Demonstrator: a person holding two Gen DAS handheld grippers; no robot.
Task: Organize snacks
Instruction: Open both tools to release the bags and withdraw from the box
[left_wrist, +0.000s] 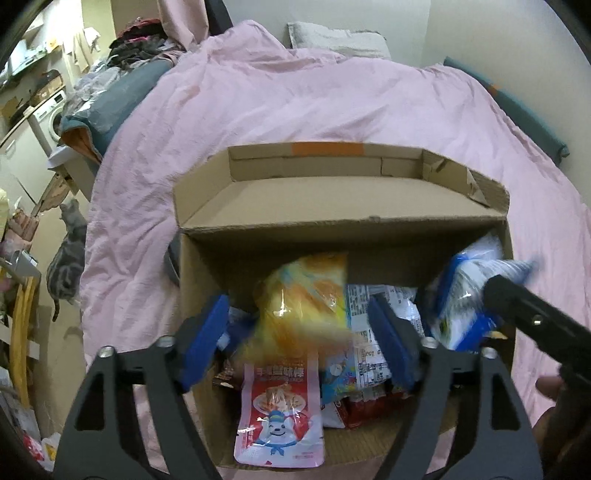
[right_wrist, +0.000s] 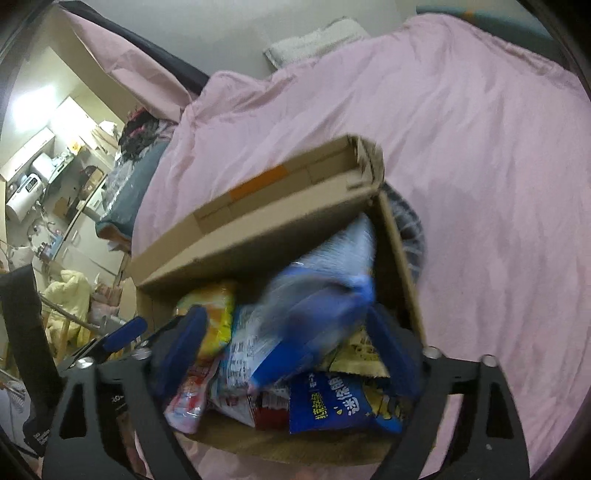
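Note:
An open cardboard box (left_wrist: 332, 229) sits on a pink duvet and holds several snack packs. My left gripper (left_wrist: 299, 336) hangs open over its left half. A blurred yellow-orange bag (left_wrist: 306, 291) is between its blue pads, and neither pad presses on it. Below that lies a pink pouch (left_wrist: 280, 406) with a cartoon bear. My right gripper (right_wrist: 286, 350) is open over the box (right_wrist: 258, 229). A blurred blue-and-white bag (right_wrist: 317, 295) sits loose between its pads, above a dark blue packet (right_wrist: 343, 402). The yellow bag (right_wrist: 214, 317) shows at the left.
The pink duvet (left_wrist: 295, 103) covers the bed all around the box. A grey pillow (left_wrist: 332, 37) lies at the head. A grey tabby cat (left_wrist: 68, 258) stands on the floor to the left. A grey striped shape (right_wrist: 410, 229) lies behind the box's right side.

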